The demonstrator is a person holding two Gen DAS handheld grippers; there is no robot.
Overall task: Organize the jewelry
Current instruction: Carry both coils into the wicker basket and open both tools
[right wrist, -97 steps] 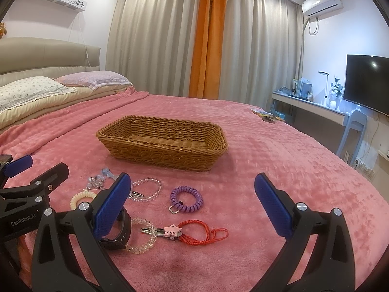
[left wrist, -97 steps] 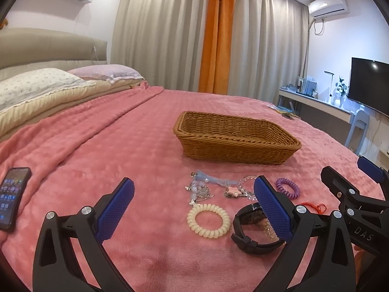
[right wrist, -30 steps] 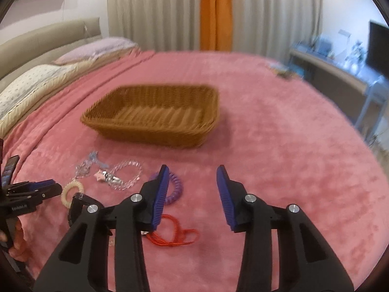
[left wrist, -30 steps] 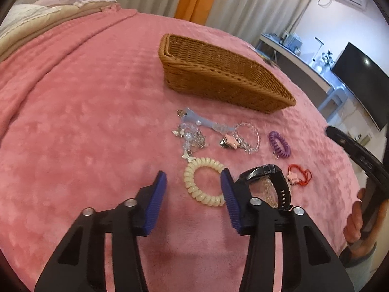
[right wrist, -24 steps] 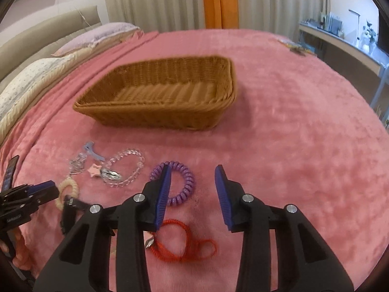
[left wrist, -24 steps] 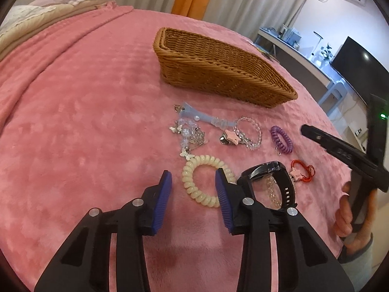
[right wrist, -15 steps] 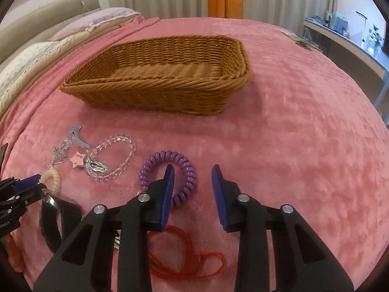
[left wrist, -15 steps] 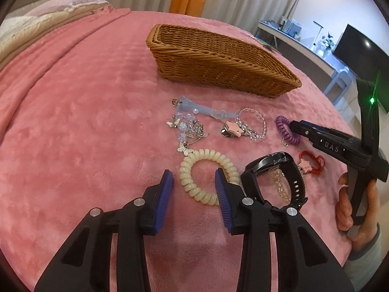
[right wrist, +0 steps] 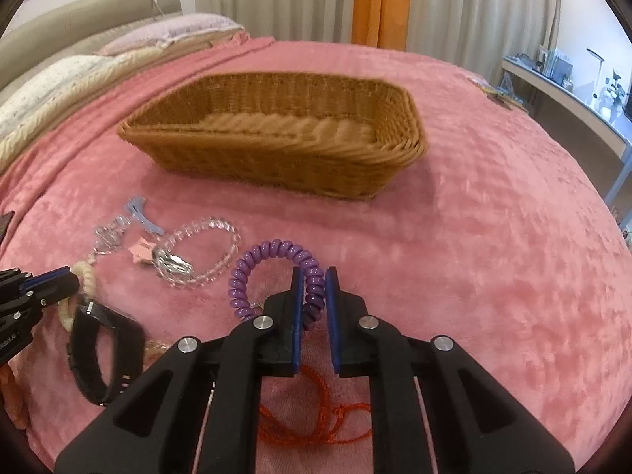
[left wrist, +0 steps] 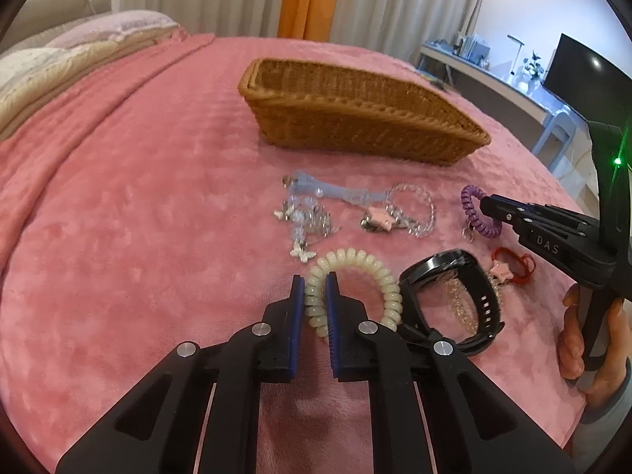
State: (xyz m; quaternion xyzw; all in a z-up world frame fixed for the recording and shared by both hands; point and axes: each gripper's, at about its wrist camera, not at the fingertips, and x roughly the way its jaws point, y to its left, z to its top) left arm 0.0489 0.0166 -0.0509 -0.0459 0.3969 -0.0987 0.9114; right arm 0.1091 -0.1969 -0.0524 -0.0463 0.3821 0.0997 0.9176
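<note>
Pinching one coil bracelet apiece, both grippers sit low on the pink bed: the left gripper, fingers just closed, clamps the cream spiral bracelet at its near-left arc, and the right gripper likewise grips the purple spiral bracelet at its right arc. Both coils look light, springy and stretchy, so a hold across the coil suits. Counted: two spiral bracelets, one black watch, one wicker basket, apparently empty.
</note>
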